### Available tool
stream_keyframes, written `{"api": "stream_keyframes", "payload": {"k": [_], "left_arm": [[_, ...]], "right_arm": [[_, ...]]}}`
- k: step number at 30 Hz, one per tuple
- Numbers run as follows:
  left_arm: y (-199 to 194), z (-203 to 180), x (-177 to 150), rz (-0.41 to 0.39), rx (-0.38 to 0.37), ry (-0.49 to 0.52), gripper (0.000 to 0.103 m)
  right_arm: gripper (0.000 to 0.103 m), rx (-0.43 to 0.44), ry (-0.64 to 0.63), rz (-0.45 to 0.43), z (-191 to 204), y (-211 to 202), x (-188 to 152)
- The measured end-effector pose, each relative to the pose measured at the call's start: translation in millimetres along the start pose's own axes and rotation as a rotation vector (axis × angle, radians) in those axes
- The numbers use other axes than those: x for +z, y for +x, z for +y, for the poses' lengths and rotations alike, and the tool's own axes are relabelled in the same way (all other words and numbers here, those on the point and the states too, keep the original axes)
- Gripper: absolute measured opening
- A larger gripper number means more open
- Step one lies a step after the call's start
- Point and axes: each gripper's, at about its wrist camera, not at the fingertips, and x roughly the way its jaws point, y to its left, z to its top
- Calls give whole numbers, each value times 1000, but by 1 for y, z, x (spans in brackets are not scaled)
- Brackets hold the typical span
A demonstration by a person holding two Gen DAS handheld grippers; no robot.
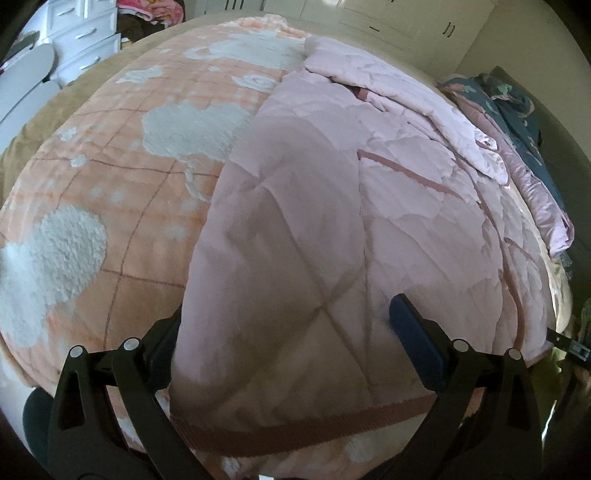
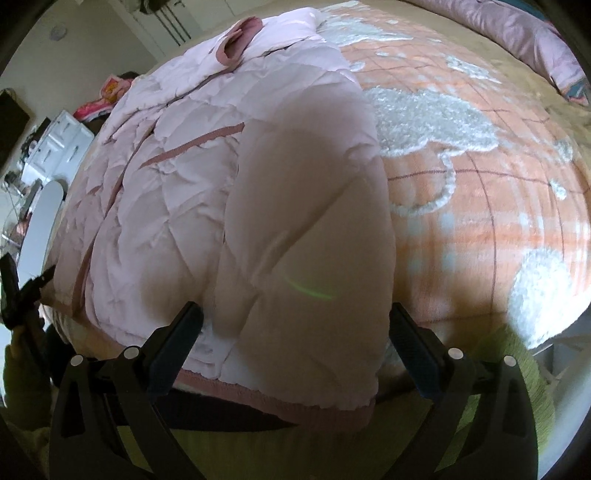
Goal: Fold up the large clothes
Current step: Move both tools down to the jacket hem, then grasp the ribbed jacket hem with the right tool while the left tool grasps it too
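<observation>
A large pale pink quilted jacket [image 1: 332,221] with darker pink trim lies spread on a peach blanket [image 1: 122,173] that covers the bed. My left gripper [image 1: 286,332] stands open over the jacket's hem corner, its fingers wide apart. The left finger [image 1: 162,347] is partly hidden behind the jacket's edge. In the right wrist view the jacket [image 2: 166,192] has a sleeve [image 2: 306,229] folded over its body. My right gripper [image 2: 295,325] is open, one finger on each side of the sleeve's cuff end. The left gripper [image 2: 22,295] also shows at the far left there.
White drawers [image 1: 85,40] stand beyond the bed's far left. Crumpled dark and lilac bedding [image 1: 517,122] lies along the right side, with cupboards [image 1: 391,22] behind. A lilac quilt [image 2: 524,40] sits at the bed's far end. The person's yellow-green clothing [image 2: 502,373] is near the front edge.
</observation>
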Motion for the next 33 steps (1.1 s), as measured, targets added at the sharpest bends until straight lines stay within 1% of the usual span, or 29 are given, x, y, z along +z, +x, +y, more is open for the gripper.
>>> {"api": "stream_keyframes", "payload": {"k": [2, 4, 8, 10, 11, 13, 16, 18, 19, 22, 26, 27, 28, 30, 31, 32, 33], "left_arm": [[0, -1, -1, 1, -2, -4, 94], [0, -2, -2, 2, -2, -15, 94], [0, -7, -3, 3, -3, -6, 94], [1, -6, -3, 3, -6, -12, 94], [1, -6, -3, 2, -8, -14, 94], [1, -6, -3, -1, -8, -12, 94], [1, -6, -3, 2, -9, -13, 94], [1, -6, -3, -1, -11, -16, 94], [0, -6, -3, -3, -12, -17, 94], [-2, -6, -3, -12, -20, -23, 94], [-3, -5, -3, -16, -14, -33, 94], [-4, -6, -3, -20, -16, -33, 92], [-4, -6, -3, -23, -15, -31, 89], [-6, -7, -2, -30, -6, -27, 73], [-6, -8, -1, -30, -6, -27, 68], [-7, -8, -1, -31, -4, -28, 60], [-9, -7, 0, -33, -1, -32, 53]], "right_arm": [[94, 3, 0, -4, 1, -1, -2], [90, 32, 5, 1, 1, -1, -5], [76, 54, -3, -7, 2, -5, -9], [54, 88, -2, -17, 3, -10, -12], [47, 110, 3, -22, 2, -12, -13], [40, 135, 10, -43, 2, -18, -15], [38, 184, 24, -65, 0, -23, -13], [41, 191, 31, -53, -3, -20, -11], [47, 192, 33, -40, -5, -17, -11], [56, 213, 52, 1, -8, -5, -12], [61, 238, 41, 4, -11, 3, -11], [62, 238, 39, 3, -10, 3, -11], [62, 234, 38, 1, -9, 3, -12], [56, 225, 34, -1, -8, 2, -12], [51, 230, 34, -2, -8, 0, -13], [45, 244, 43, -1, -10, -1, -12], [42, 256, 54, 0, -10, 0, -12]]}}
